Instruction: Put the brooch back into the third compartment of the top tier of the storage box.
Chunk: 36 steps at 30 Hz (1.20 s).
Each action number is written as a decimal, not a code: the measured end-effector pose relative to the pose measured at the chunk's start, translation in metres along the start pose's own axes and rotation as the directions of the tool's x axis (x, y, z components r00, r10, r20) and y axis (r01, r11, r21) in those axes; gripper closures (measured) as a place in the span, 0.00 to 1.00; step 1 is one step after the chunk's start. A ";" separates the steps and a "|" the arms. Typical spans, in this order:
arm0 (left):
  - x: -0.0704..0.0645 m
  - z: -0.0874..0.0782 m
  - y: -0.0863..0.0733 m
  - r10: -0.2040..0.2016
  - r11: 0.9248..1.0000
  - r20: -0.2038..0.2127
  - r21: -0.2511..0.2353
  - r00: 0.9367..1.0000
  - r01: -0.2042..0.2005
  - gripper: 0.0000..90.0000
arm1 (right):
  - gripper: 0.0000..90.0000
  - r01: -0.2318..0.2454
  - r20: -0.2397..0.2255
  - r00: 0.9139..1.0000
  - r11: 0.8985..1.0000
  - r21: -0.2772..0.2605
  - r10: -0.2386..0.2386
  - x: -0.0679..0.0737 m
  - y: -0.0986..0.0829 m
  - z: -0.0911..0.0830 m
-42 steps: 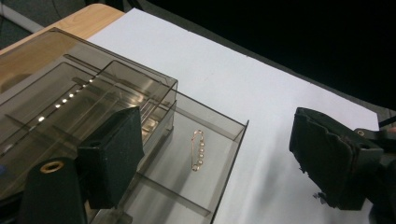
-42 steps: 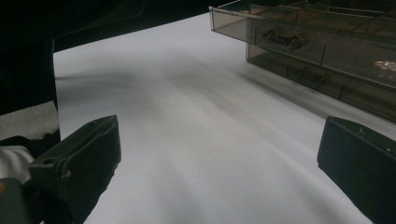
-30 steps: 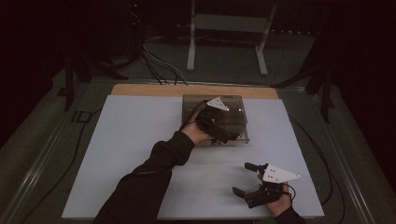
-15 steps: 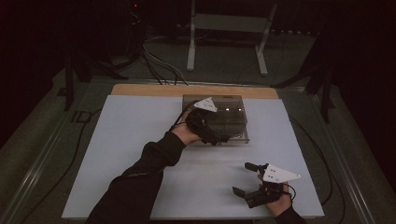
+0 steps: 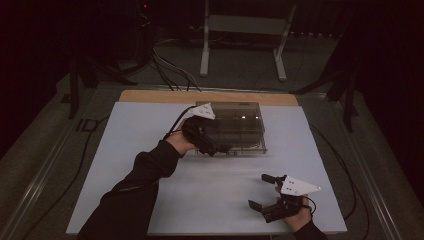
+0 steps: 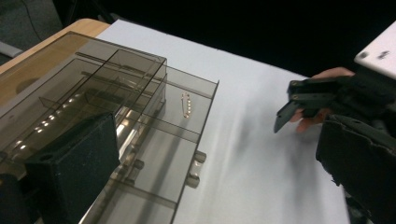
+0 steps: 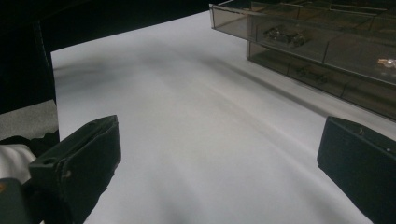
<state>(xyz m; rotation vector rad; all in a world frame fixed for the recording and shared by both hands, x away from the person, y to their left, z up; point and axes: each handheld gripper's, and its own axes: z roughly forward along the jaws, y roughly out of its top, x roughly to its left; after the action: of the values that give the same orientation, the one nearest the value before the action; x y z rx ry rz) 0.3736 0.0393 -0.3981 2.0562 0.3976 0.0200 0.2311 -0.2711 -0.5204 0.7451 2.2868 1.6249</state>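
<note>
A dark room surrounds a white-covered table [image 5: 125,165], with a wooden strip showing along its far edge. You have a smoke-tinted clear organiser box [image 5: 240,120] at the far centre of the sheet, its long axis running across the table, lid raised slightly over divided compartments in the left gripper view. Your left gripper [image 5: 212,145] sits at the box's near-left corner, jaws spread wide, one black jaw low against the front wall and the other out over the bare sheet; nothing is clamped. Whether that jaw touches the plastic cannot be told. Two small latch tabs [image 6: 196,168] project from the near front edge, just beside that jaw. Your right gripper [image 5: 262,192] rests low at the near right, well apart from the box, jaws likewise spread and empty. Judgement: the left hand is far nearer; the box lies directly ahead of it, so any move on lid or latches falls to the left.
</note>
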 end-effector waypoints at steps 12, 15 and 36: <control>0.000 -0.036 -0.015 -0.026 0.999 -0.052 -0.022 0.998 0.025 0.01 | 0.00 0.004 -0.003 1.000 1.000 -0.002 -0.004 0.001 0.001 0.001; 0.001 -0.043 -0.021 -0.040 0.999 -0.058 -0.030 0.997 0.039 0.01 | 0.00 0.000 -0.003 1.000 1.000 -0.002 0.000 0.001 0.001 0.001; 0.001 -0.082 -0.072 -0.096 0.995 -0.144 -0.037 0.985 0.091 0.01 | 0.00 0.002 -0.005 1.000 1.000 0.002 -0.002 0.002 0.001 0.002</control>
<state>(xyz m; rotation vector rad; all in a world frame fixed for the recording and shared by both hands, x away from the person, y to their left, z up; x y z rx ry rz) 0.3406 0.1416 -0.4185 2.0099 0.5808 0.1194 0.2310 -0.2681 -0.5200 0.7402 2.2919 1.6262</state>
